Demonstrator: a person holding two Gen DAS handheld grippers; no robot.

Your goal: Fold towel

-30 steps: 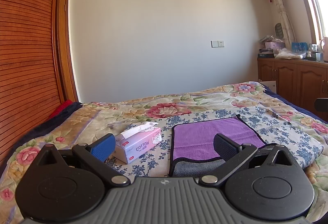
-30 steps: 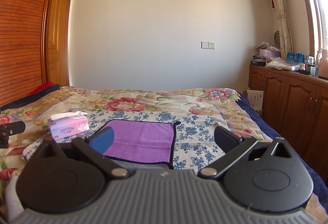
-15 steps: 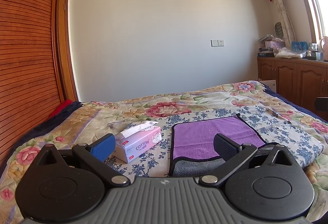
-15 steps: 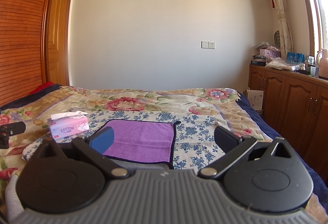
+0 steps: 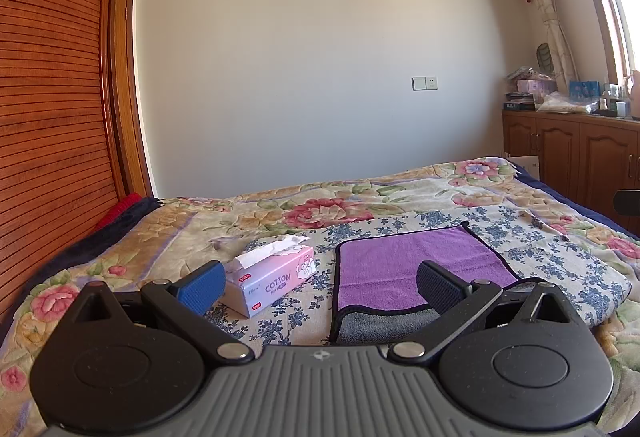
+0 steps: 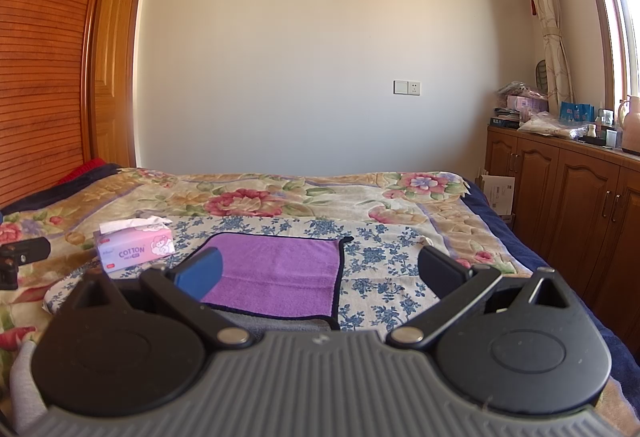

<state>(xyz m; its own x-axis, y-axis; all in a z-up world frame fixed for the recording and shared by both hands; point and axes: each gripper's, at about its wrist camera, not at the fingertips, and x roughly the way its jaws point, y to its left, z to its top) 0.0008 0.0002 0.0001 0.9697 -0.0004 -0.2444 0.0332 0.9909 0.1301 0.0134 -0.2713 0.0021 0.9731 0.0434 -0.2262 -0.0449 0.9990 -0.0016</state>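
A purple towel [image 5: 404, 265] with a dark border lies flat on the blue-flowered cloth on the bed, its grey underside showing at the near edge. It also shows in the right wrist view [image 6: 280, 269]. My left gripper [image 5: 320, 283] is open and empty, held above the bed just short of the towel's near left corner. My right gripper [image 6: 320, 271] is open and empty, held above the bed just short of the towel's near right corner.
A pink tissue box [image 5: 272, 279] sits left of the towel; it also shows in the right wrist view [image 6: 136, 247]. The floral bedspread [image 5: 320, 209] stretches to the far wall. Wooden cabinets [image 6: 568, 197] stand at the right, a slatted wardrobe [image 5: 48, 77] at the left.
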